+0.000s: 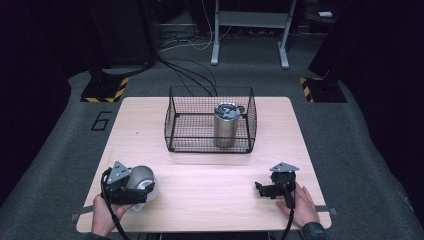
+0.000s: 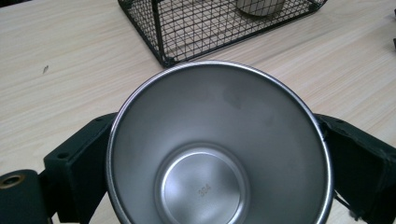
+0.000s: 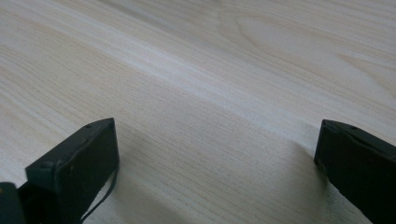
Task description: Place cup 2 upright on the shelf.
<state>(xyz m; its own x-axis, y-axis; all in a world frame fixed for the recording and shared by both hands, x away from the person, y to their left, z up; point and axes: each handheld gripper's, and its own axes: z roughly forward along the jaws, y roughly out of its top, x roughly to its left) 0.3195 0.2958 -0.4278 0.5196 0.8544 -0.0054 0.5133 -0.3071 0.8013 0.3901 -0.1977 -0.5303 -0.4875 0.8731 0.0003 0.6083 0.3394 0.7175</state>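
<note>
The steel cup (image 2: pixel 219 149) sits clamped on its side in our left gripper (image 1: pixel 131 187), well short of the wire basket (image 1: pixel 210 120) — smooth walls could slip or its rim could catch the mesh — while our right gripper (image 1: pixel 270 189) rests wide, empty.

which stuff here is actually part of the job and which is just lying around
Part of the job:
- steel cup, clamped in the left claw, its open mouth facing that claw's camera
- wire basket on the table
- lidded steel tumbler standing upright in the basket
- right claw, open, holding nothing

Just lying about:
- cables on the floor
- grey table legs behind
</note>
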